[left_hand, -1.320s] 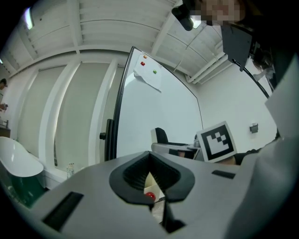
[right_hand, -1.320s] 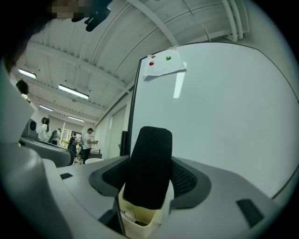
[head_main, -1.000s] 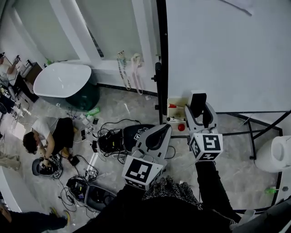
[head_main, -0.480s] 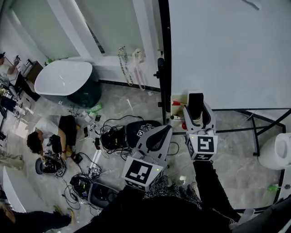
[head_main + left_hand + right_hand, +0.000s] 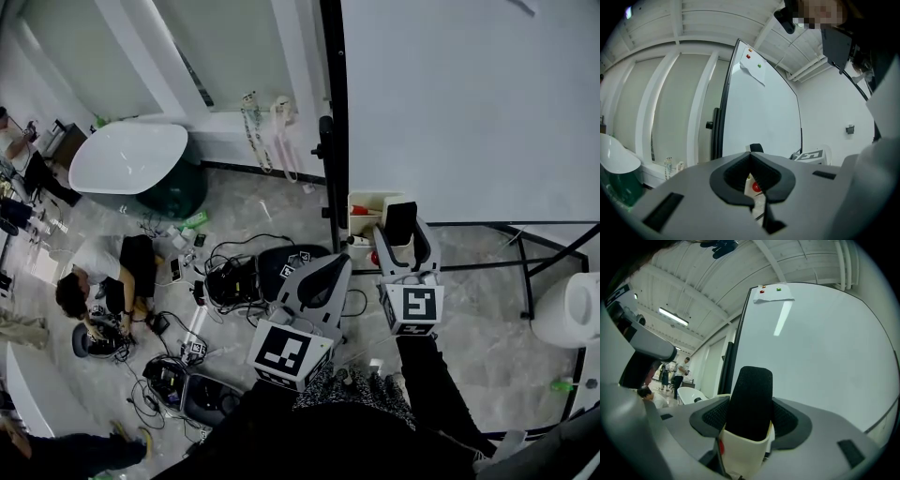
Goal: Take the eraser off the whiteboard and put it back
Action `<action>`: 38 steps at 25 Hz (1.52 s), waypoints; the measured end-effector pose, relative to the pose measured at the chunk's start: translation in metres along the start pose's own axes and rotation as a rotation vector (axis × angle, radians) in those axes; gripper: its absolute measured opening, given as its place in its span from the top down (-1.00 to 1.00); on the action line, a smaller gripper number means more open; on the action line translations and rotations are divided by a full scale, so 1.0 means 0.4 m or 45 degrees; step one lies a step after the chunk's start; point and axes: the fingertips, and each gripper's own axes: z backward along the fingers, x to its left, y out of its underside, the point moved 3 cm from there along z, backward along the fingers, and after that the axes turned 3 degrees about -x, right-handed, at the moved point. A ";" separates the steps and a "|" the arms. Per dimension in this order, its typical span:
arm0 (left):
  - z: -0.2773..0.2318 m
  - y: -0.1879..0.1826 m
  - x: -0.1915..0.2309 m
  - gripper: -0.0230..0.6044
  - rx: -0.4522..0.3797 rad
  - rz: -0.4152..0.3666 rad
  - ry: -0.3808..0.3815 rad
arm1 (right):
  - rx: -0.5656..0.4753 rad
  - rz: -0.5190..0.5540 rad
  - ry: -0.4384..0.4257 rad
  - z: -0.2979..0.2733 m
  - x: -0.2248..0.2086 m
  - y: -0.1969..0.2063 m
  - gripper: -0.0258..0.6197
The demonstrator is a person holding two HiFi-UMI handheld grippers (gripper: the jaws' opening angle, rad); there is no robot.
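The eraser [image 5: 400, 223], black felt on a cream body, stands upright between the jaws of my right gripper [image 5: 405, 242], which is shut on it. In the right gripper view the eraser [image 5: 750, 404] fills the middle, with the whiteboard [image 5: 820, 348] close behind it. That whiteboard [image 5: 469, 103] fills the upper right of the head view. A small cream tray [image 5: 361, 203] on its frame holds something red. My left gripper [image 5: 319, 281] hangs lower left of the right one, shut and empty. In the left gripper view the left gripper [image 5: 751, 157] points toward the whiteboard [image 5: 764, 117].
A sheet of paper [image 5: 776, 292] is pinned by magnets at the board's top. The board's black stand bars [image 5: 525, 253] run over the floor at right, near a white round object [image 5: 567, 314]. Cables and gear [image 5: 230, 281], a crouching person [image 5: 94, 281] and a white tub [image 5: 127, 159] lie left.
The right gripper with the eraser has drifted slightly down and left in the view. The left gripper has hardly moved.
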 end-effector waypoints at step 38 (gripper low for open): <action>-0.052 -0.049 -0.112 0.91 -0.086 -0.013 0.056 | -0.036 -0.027 -0.203 0.176 -0.090 -0.178 0.01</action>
